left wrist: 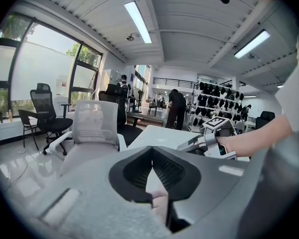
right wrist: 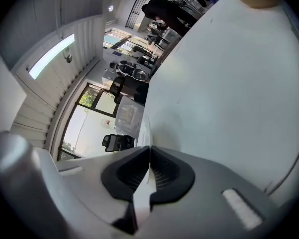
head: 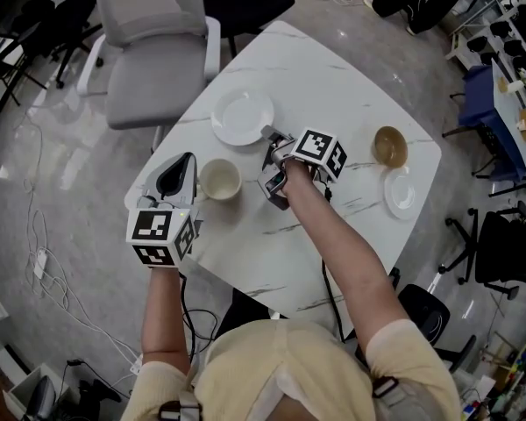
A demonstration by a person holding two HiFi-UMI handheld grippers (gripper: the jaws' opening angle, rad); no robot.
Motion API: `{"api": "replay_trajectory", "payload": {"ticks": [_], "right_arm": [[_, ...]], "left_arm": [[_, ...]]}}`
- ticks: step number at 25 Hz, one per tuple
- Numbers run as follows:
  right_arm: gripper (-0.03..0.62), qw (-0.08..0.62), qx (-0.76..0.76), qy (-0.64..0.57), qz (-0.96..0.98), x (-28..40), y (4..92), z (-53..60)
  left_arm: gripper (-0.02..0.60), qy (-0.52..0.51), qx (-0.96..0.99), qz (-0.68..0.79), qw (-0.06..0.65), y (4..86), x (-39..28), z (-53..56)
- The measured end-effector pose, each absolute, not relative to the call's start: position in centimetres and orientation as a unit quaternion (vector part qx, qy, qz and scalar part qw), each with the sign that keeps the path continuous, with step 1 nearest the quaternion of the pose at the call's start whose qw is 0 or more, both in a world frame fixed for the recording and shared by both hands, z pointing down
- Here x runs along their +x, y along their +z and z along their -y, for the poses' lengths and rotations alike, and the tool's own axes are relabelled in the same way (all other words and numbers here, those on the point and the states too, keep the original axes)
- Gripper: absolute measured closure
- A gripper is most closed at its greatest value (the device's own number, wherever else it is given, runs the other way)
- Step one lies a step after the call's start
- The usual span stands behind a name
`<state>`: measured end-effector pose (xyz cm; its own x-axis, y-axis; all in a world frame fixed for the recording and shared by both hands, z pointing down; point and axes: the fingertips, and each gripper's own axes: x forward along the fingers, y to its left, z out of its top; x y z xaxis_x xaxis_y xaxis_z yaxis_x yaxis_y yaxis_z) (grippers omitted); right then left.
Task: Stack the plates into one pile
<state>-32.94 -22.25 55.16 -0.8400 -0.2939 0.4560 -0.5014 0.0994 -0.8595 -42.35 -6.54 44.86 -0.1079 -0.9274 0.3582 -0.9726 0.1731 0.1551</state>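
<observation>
Right gripper [head: 270,137] clamps the large plate [head: 239,117] by its near-right rim; the small plate [head: 401,193] lies rightward (left gripper [head: 184,163] closed, empty).

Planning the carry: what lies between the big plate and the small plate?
In the head view, only the right tool, shut on the big plate's rim; the brown bowl stands beside the small plate.

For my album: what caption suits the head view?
Right gripper clamps the rim of a white plate on a marble table; left gripper hangs shut beside a cream cup.
</observation>
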Motion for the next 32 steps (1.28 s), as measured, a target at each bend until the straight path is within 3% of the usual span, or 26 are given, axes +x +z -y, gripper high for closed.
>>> {"api": "replay_trajectory", "payload": {"ticks": [10,12,15,23,32], "right_arm": [[0.582,0.071,0.233,0.579,0.778,-32.3,52.9,22.5],[0.582,0.069,0.222,0.569,0.789,-32.2,52.2,22.6],[0.582,0.065,0.202,0.554,0.805,-32.1,51.3,22.7],[0.580,0.057,0.147,0.530,0.833,-32.2,48.9,22.6],[0.580,0.053,0.101,0.512,0.851,-33.0,46.6,21.3]], "left_arm": [[0.575,0.048,0.663,0.718,0.207,44.8,-43.4,7.7],[0.529,0.042,0.666,0.713,0.214,45.0,-43.9,7.9],[0.523,0.025,0.668,0.708,0.228,45.3,-44.7,8.0],[0.376,0.020,0.686,0.681,0.256,45.7,-46.1,9.3],[0.359,0.029,0.713,0.634,0.297,46.8,-46.9,11.8]]}}
